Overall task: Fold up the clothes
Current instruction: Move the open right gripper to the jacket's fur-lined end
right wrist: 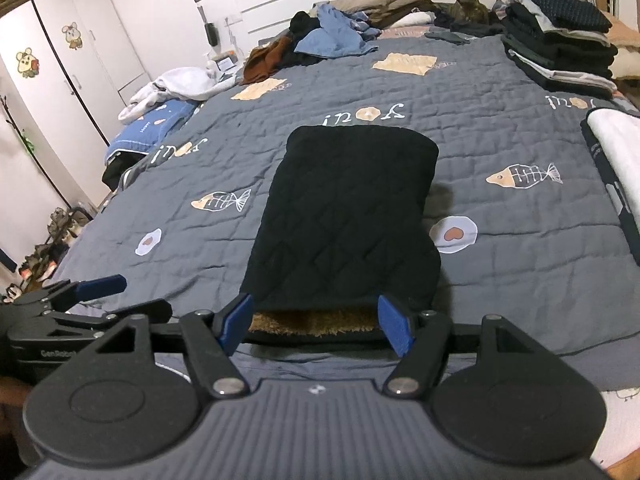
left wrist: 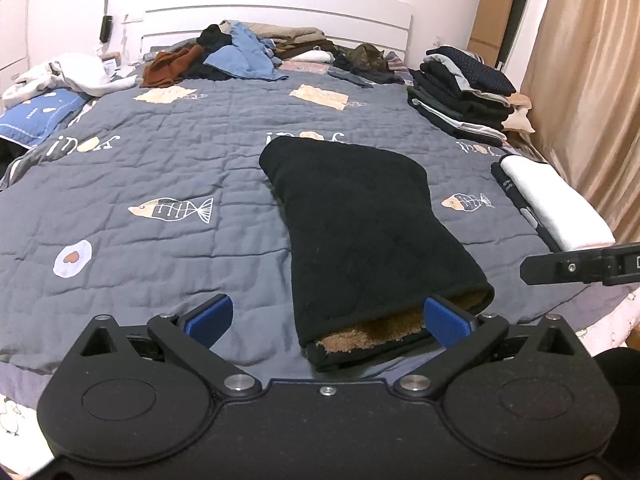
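Left tool [left wrist: 326,320]: blue pads spread wide, empty | Right tool [right wrist: 316,326]: pads apart, straddling hem, not pinching | Item: black quilted garment with brown fleece lining [right wrist: 344,220], folded, lying mid-bed on grey fish-print quilt [right wrist: 500,120] | Risk: a pad snags the open hem, undoing the fold.

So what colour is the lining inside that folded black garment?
Tan-brown fleece lining, clearest in the right wrist view.
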Available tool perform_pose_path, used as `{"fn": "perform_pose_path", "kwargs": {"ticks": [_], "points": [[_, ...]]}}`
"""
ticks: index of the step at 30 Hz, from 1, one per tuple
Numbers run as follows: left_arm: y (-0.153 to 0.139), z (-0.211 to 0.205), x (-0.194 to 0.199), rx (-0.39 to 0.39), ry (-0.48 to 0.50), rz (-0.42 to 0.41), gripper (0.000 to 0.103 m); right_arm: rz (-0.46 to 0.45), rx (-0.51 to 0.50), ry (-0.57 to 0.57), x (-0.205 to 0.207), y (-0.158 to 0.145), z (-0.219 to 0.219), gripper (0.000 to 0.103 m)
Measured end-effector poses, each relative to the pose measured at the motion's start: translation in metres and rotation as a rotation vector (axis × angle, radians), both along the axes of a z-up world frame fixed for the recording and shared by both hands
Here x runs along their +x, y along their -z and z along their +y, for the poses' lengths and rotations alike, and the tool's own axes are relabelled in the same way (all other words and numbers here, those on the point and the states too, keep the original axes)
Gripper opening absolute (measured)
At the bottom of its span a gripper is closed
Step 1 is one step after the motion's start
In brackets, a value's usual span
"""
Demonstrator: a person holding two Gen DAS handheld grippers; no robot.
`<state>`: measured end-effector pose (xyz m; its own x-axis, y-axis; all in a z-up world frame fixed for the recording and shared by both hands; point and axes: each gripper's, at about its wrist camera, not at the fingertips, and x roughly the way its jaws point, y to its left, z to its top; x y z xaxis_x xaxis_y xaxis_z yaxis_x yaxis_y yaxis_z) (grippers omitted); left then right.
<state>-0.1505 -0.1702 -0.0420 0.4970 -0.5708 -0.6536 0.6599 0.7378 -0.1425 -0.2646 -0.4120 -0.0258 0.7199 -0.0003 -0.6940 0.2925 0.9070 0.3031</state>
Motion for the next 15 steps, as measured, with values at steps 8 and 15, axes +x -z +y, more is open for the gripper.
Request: {"fn": "perform_pose_path", "kwargs": {"ticks": [8, 15], "points": [[0.002, -0.008, 0.006, 0.014, 0.018, 0.006, 0.103, 0.007, -0.009, 0.017, 0.003, -0.003, -0.007, 0.068], [0.004, -0.012, 0.017, 0.013, 0.016, 0.020, 0.103, 0.011, 0.005, 0.016, 0.011, 0.001, -0.019, 0.069]]}}
